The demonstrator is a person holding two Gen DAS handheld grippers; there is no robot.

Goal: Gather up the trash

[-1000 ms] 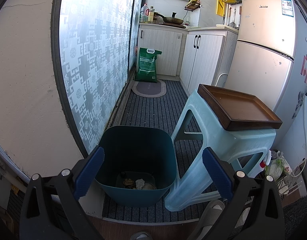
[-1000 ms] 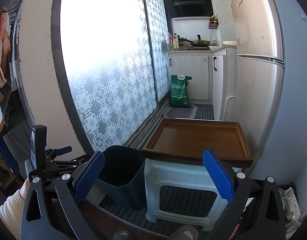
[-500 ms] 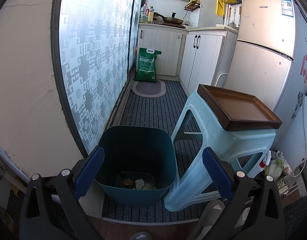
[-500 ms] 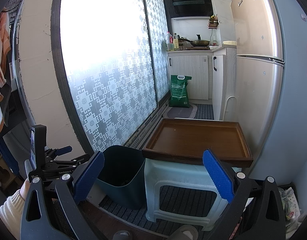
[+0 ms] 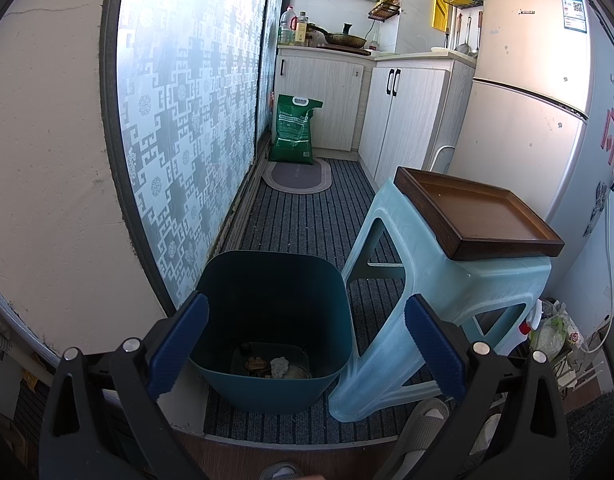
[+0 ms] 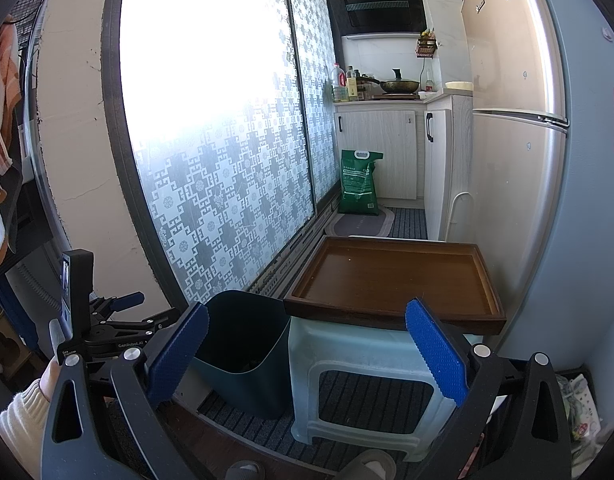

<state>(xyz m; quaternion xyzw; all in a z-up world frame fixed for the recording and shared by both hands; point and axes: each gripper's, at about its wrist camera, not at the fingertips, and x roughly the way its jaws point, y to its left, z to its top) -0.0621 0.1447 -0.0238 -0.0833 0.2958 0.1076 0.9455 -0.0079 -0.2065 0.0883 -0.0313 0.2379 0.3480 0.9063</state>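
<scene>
Both the left tongs (image 5: pixel 305 342) and right tongs (image 6: pixel 307 350) hang spread and empty, so scan beyond the bare tray (image 6: pixel 391 276) at twelve o'clock before revisiting the bin (image 5: pixel 273 304).

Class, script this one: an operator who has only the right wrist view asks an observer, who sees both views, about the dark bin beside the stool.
Operator: From here the inside of the bin is just dark. Is anything in it?
Observer: Yes. The left wrist view looks down into the bin, and a few scraps lie on its bottom.
Operator: Is the left gripper carrying anything?
Observer: No. The left gripper is open, with nothing between its fingers.
</scene>
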